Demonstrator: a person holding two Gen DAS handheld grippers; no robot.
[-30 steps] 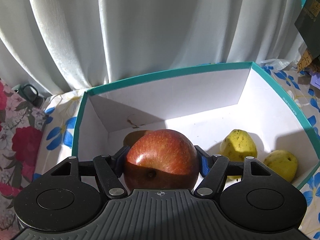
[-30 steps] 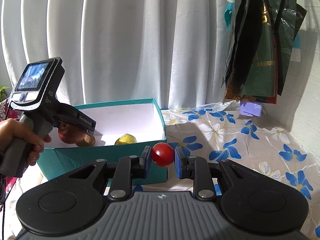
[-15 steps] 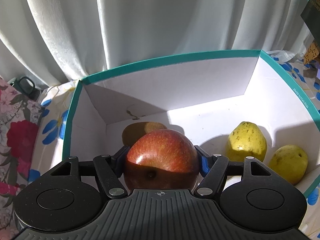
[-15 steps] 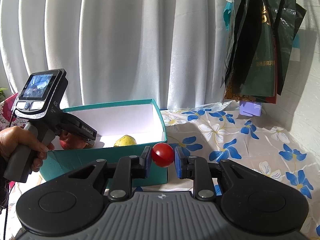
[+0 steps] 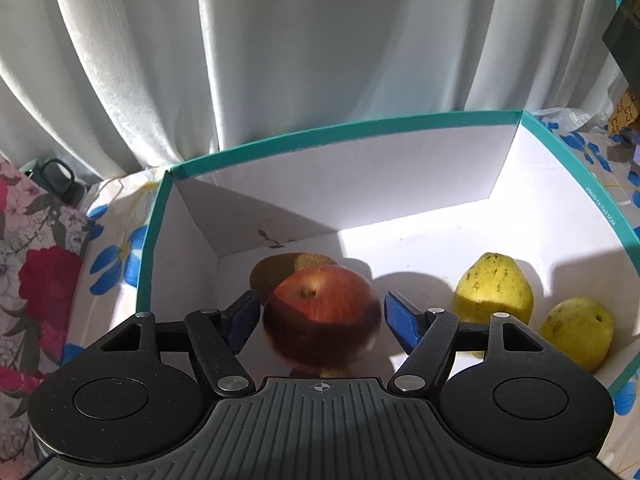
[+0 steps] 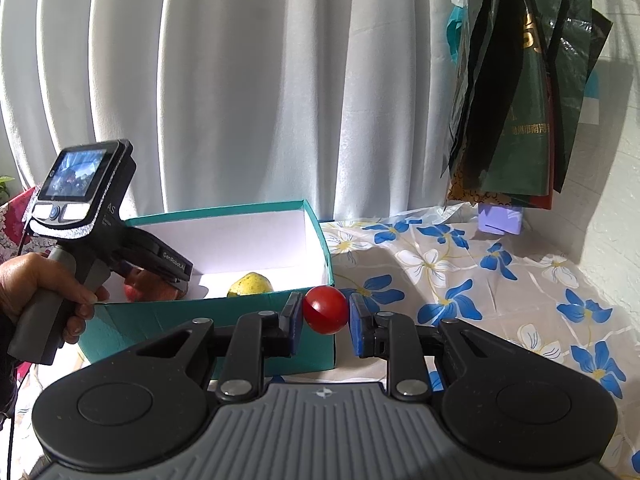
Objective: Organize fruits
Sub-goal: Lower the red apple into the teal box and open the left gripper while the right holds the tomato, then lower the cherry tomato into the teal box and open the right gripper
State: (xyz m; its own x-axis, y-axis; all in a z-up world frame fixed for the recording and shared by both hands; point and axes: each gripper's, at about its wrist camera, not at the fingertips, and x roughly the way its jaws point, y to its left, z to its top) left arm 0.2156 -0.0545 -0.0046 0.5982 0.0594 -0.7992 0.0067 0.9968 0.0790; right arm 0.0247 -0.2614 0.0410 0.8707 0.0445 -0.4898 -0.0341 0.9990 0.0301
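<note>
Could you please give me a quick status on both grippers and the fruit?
Left gripper open, apple loose between fingers, inside teal box. Right gripper shut on tomato, outside box. Path clear.

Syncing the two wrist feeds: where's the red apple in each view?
Left wrist: red apple low centre, between the spread fingers of the left gripper, inside the box.
Right wrist: red apple far left, partly hidden under the left gripper.
Shared landmark: teal box.
</note>
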